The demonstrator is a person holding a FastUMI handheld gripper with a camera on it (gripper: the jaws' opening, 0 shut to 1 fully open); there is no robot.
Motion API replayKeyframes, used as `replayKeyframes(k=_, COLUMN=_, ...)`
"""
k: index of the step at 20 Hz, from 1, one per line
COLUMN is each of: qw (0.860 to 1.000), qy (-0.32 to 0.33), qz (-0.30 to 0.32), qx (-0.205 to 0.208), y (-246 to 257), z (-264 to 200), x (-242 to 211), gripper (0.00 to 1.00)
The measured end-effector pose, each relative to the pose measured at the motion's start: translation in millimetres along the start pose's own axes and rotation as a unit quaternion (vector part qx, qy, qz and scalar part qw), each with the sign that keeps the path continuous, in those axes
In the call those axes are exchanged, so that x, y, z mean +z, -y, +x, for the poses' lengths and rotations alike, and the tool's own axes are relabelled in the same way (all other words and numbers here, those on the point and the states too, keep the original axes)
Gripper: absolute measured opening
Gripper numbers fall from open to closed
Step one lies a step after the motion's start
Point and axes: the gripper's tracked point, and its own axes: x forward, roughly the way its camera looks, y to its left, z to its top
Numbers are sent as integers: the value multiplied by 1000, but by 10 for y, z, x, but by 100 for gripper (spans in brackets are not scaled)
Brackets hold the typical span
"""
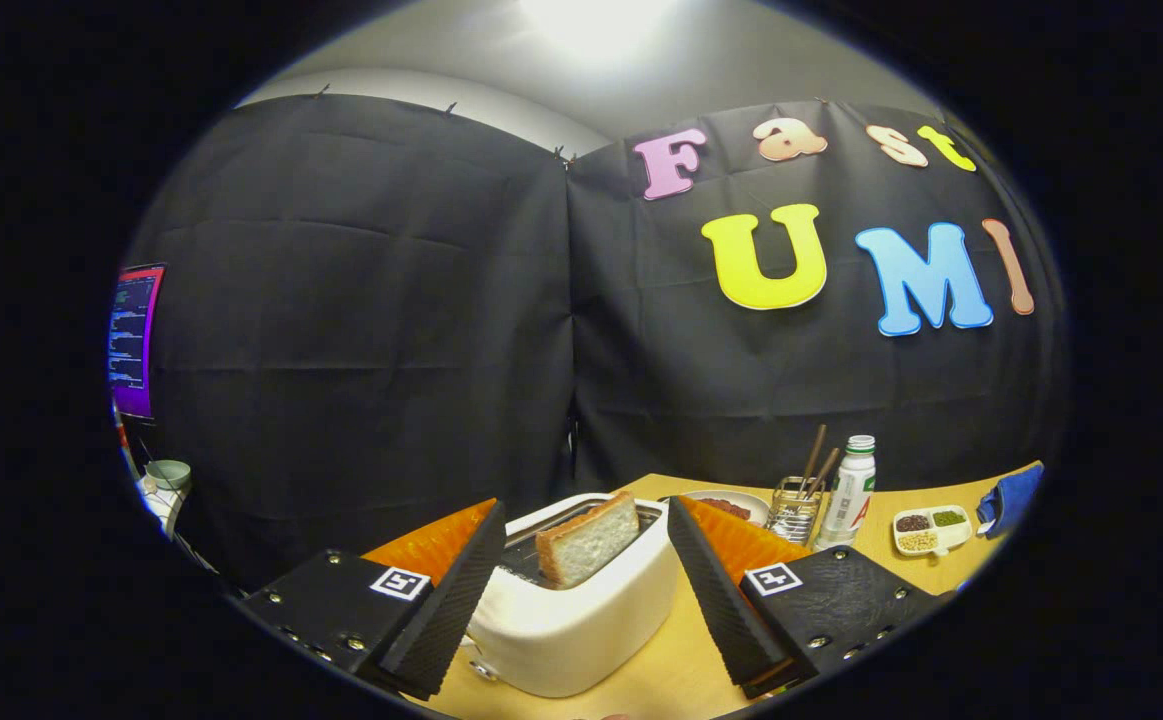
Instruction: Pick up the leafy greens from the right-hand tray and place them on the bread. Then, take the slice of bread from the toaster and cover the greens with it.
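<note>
Partly sunk in the toaster (581, 610), the bread slice (589, 540) sits between the wide-spread, empty claw (581, 545).

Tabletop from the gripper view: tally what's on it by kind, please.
White toaster, between the open fingers, holding a bread slice: 1
White bottle with green cap: 1
Clear glass holder with sticks: 1
Dishes: round plate, white divided tray: 2
Blue cloth: 1
Total: 6

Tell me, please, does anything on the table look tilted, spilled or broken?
Nothing looks spilled or broken. The bread slice leans a little in the toaster slot, which is normal. The gripper fingers stand open on either side of the toaster.
</note>
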Motion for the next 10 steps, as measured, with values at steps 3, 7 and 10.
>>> replayKeyframes(k=3, qw=1000, qy=-6, qz=-9, qx=-8, y=-70, z=155, x=-170, gripper=99)
replayKeyframes(k=7, qw=999, qy=-13, qz=-27, qx=-39, y=55, z=296, x=-291, gripper=99)
replayKeyframes(k=10, qw=998, qy=-15, qz=-25, qx=-53, y=127, z=372, x=-341, gripper=98)
